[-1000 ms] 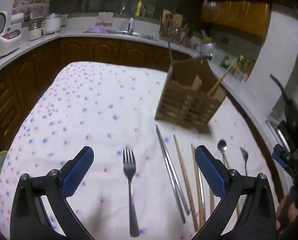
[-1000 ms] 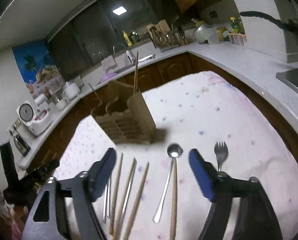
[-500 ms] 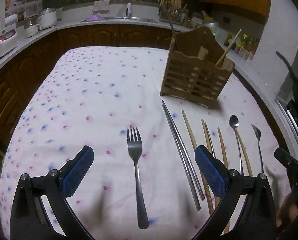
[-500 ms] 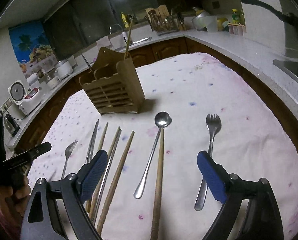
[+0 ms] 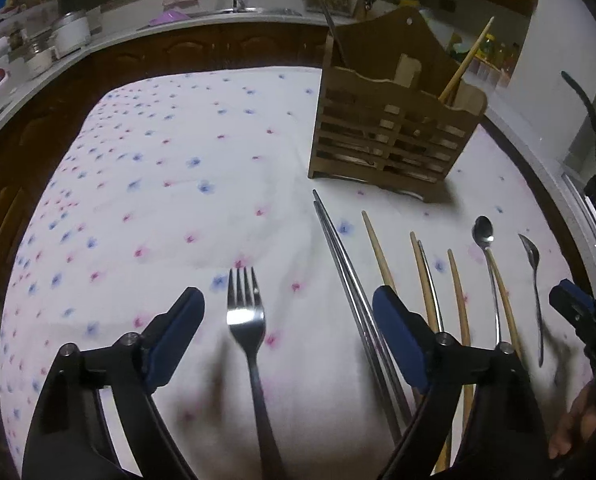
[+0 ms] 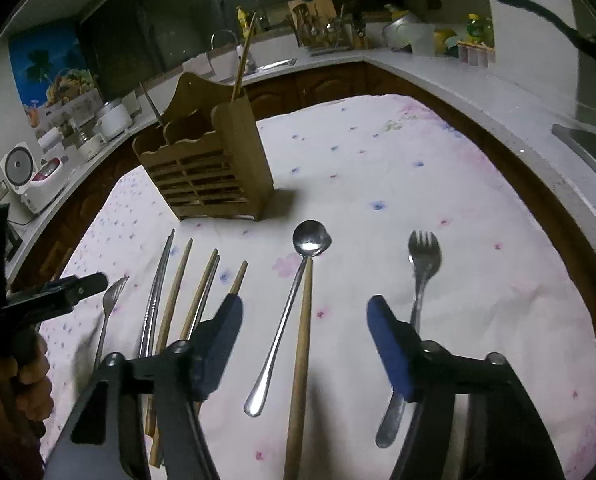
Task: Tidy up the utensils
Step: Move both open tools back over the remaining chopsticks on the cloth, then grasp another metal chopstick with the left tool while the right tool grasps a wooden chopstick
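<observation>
**Two grippers closing over cutlery laid out before the wooden caddy**

Two grippers are hanging low over a flower-printed tablecloth point(image 5: 170, 184), and both sets of jaws are narrowing without yet pressing on anything. The landmark is the slatted wooden caddy point(image 5: 394, 136), which is standing upright on the cloth with one wooden chopstick point(image 5: 464, 62) leaning out of its right compartment and a thin metal stick rising from its left one.

In front of the caddy and off to its left, a large fork point(image 5: 248, 320) is lying with its tines pointing toward the caddy. The left gripper point(image 5: 288, 312) is straddling this fork, blue pads either side and clear of the handle. Directly in front of the caddy, a pair of metal chopsticks point(image 5: 350, 276) is lying side by side, then several wooden chopsticks point(image 5: 380, 254) fanning toward the viewer; the left gripper's right pad is overlapping them in the picture, though whether it is touching them is hard to judge.

In front of the caddy's right end, a long-handled spoon point(image 6: 286, 316) is lying with a wooden chopstick point(image 6: 302, 344) just beside its handle, tip meeting the bowl. The right gripper point(image 6: 304, 330) is framing these two between its pads, gripping neither. Farther right of the caddy, a small fork point(image 6: 420, 280) is lying partly hidden behind the right gripper's right finger.

A person's hand point(image 6: 30, 376) is showing at the left edge of the right wrist view.
</observation>
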Available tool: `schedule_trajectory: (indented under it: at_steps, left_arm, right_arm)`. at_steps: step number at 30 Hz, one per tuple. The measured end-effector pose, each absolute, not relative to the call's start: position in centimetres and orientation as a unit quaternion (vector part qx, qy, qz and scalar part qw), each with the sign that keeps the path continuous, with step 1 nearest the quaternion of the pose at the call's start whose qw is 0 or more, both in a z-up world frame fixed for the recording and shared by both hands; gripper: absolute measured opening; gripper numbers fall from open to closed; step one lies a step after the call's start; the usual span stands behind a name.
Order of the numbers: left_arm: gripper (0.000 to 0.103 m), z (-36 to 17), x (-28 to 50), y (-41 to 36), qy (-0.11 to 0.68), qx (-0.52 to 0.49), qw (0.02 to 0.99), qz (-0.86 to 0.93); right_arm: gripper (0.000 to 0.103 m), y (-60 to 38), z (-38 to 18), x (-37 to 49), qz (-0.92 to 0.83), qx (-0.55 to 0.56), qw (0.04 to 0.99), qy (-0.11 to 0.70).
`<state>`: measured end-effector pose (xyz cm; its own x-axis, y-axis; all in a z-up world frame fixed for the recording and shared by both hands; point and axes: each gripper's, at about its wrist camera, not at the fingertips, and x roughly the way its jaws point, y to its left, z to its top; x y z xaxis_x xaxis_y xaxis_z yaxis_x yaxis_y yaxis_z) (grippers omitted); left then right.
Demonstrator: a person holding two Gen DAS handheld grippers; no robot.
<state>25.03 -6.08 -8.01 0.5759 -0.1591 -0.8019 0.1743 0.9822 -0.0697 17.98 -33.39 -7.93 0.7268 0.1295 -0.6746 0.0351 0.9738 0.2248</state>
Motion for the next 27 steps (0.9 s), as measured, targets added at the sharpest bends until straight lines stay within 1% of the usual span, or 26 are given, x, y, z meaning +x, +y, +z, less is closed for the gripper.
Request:
schedule_trajectory:
  at_steps: [1, 2, 4, 8, 9, 10, 12, 18, 20, 21, 23, 24, 25, 27]
  left_arm:
    - [0.081, -8.2, 25.5, -6.3, 0.454, 0.011, 0.886, -0.094]
    - [0.079, -8.4, 26.1, -6.5, 0.459, 0.013, 0.883, -0.095]
    - [0.069, -8.9, 27.1, -6.9, 0.466, 0.013, 0.879, -0.098]
    - [0.063, -9.1, 28.7, -7.9, 0.474, -0.001, 0.873, -0.116]
    - [0.059, -9.0, 29.0, -8.5, 0.474, 0.001, 0.872, -0.124]
    - [0.055, -9.0, 29.3, -9.0, 0.475, 0.003, 0.870, -0.130]
    - [0.053, -9.1, 29.9, -10.3, 0.477, 0.013, 0.867, -0.145]
    - [0.052, -10.8, 31.7, -14.0, 0.503, 0.069, 0.848, -0.154]
    - [0.052, -11.4, 32.1, -14.6, 0.504, 0.086, 0.847, -0.146]
    - [0.052, -11.5, 32.1, -14.8, 0.502, 0.098, 0.847, -0.142]
    - [0.051, -11.6, 32.1, -15.4, 0.499, 0.113, 0.847, -0.143]
    - [0.045, -11.6, 32.0, -15.7, 0.495, 0.122, 0.848, -0.142]
    - [0.034, -11.7, 31.9, -16.1, 0.490, 0.134, 0.850, -0.141]
    - [0.027, -11.8, 31.9, -16.5, 0.491, 0.138, 0.847, -0.149]
  right_arm:
    - [0.054, -33.3, -8.1, 18.3, 0.026, 0.108, 0.921, 0.373]
    - [0.051, -33.3, -8.3, 18.7, 0.027, 0.104, 0.919, 0.379]
    - [0.042, -33.3, -8.7, 19.5, 0.032, 0.106, 0.915, 0.388]
    - [0.033, -33.4, -9.9, 20.8, 0.035, 0.107, 0.907, 0.407]
    - [0.030, -33.4, -10.2, 21.1, 0.037, 0.107, 0.904, 0.411]
    - [0.030, -33.4, -10.4, 21.3, 0.039, 0.109, 0.903, 0.414]
    - [0.030, -33.5, -10.7, 21.8, 0.040, 0.108, 0.901, 0.419]
    - [0.029, -33.5, -11.5, 23.3, 0.046, 0.097, 0.895, 0.434]
    - [0.027, -33.3, -11.9, 24.0, 0.045, 0.087, 0.891, 0.443]
    - [0.024, -33.3, -12.1, 24.3, 0.046, 0.085, 0.889, 0.448]
    - [0.023, -33.2, -12.3, 24.6, 0.048, 0.081, 0.889, 0.449]
    - [0.022, -33.2, -12.3, 24.7, 0.048, 0.078, 0.889, 0.450]
    - [0.022, -33.2, -12.3, 24.9, 0.050, 0.078, 0.888, 0.450]
    - [0.020, -33.3, -12.3, 25.2, 0.055, 0.081, 0.888, 0.450]
